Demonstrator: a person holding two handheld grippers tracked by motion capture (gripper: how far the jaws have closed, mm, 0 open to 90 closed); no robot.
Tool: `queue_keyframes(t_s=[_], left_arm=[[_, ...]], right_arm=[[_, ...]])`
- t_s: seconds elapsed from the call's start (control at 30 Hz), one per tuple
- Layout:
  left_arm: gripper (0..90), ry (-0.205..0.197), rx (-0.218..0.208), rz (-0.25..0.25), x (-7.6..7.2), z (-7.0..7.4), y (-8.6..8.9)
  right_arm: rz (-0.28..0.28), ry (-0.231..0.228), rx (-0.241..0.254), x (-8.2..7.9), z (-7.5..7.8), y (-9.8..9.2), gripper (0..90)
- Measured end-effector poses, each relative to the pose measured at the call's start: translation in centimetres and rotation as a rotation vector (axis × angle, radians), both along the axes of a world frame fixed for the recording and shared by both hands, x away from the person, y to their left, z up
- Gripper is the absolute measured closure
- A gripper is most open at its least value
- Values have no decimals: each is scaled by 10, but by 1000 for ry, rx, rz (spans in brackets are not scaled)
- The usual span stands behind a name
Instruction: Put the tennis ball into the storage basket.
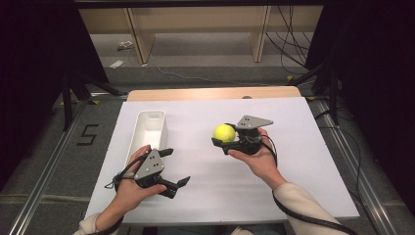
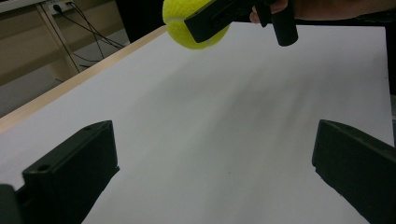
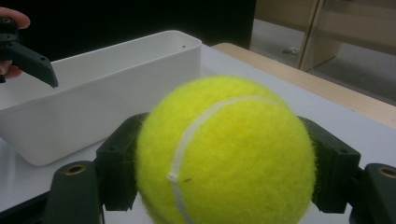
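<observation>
Over the middle of the table [image 1: 293, 127], your right gripper [image 1: 230, 135] clamps the tennis ball [image 1: 223, 132]; the white bin [image 1: 147, 128] lies to its left, long axis toward the far edge, beside your open, empty left gripper [image 1: 177, 166]

The bin [image 1: 147, 128] stands on the tabletop [image 1: 293, 147] at the left. The ball [image 1: 223, 132] (lifted off the tabletop) is to its right.
</observation>
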State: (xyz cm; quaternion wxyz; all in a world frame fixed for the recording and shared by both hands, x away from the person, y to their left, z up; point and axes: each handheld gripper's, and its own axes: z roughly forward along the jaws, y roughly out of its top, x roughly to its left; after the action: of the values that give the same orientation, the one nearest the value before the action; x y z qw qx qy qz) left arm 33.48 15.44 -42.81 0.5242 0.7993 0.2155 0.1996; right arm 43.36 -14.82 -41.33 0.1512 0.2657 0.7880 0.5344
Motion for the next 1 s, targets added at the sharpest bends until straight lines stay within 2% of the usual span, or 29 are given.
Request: queue_keyframes(t_s=[1.0], left_arm=[[0,0,-2,1,0,0,0]], right_arm=[[19,-7,12,1,1,13,265]])
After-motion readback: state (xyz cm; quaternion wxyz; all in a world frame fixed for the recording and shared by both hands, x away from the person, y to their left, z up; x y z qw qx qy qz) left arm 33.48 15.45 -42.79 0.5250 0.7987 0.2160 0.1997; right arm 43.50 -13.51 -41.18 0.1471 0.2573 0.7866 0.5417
